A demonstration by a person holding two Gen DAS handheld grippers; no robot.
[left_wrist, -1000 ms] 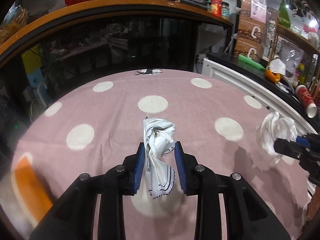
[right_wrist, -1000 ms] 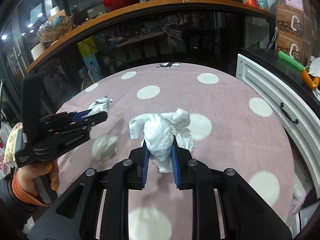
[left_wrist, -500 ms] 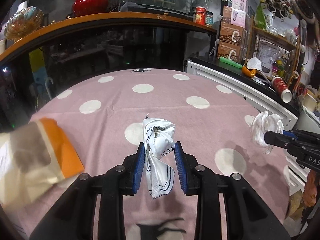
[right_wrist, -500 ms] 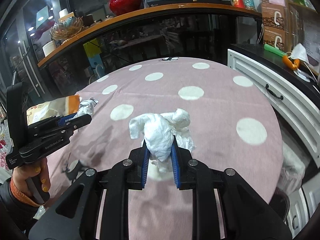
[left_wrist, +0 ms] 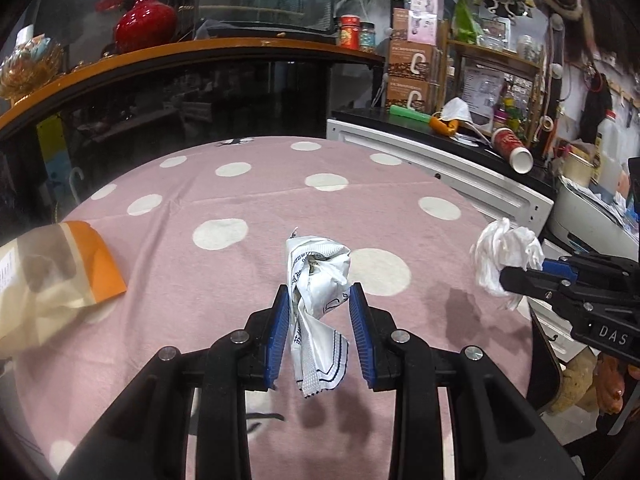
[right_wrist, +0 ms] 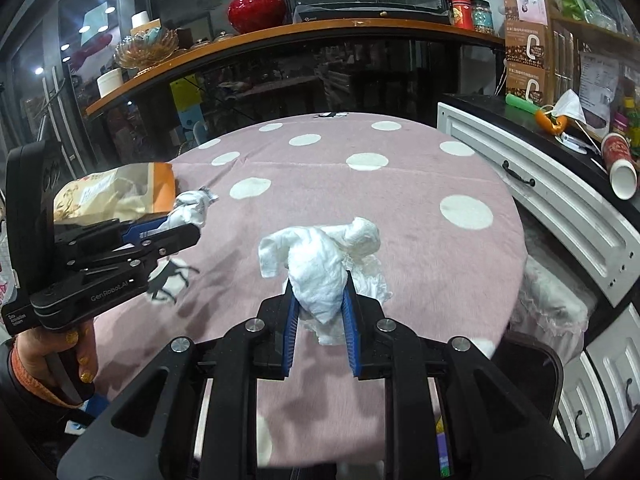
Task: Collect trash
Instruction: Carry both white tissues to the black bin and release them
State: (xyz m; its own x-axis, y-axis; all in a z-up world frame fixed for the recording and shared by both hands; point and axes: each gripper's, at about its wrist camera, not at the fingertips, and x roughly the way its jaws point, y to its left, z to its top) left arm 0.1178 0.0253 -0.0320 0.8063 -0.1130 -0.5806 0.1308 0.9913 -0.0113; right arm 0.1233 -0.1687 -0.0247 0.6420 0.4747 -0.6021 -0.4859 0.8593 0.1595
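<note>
My left gripper (left_wrist: 319, 298) is shut on a crumpled white printed wrapper (left_wrist: 316, 280) and holds it above the pink dotted tablecloth (left_wrist: 240, 280). It also shows in the right wrist view (right_wrist: 176, 232) at the left, with the wrapper (right_wrist: 192, 208) at its tip. My right gripper (right_wrist: 318, 286) is shut on a crumpled white tissue (right_wrist: 320, 256), held above the cloth (right_wrist: 420, 240). It shows in the left wrist view (left_wrist: 520, 276) at the right, with the tissue (left_wrist: 504, 256).
An orange and beige snack bag (left_wrist: 52, 276) lies at the table's left edge, also in the right wrist view (right_wrist: 116, 192). A white cabinet (right_wrist: 540, 200) stands to the right with a toppled paper cup (right_wrist: 620, 168). A dark glass counter (left_wrist: 200, 92) stands behind.
Both grippers have pulled back and risen from the table, each keeping its load. More of the table and the snack bag has come into view.
</note>
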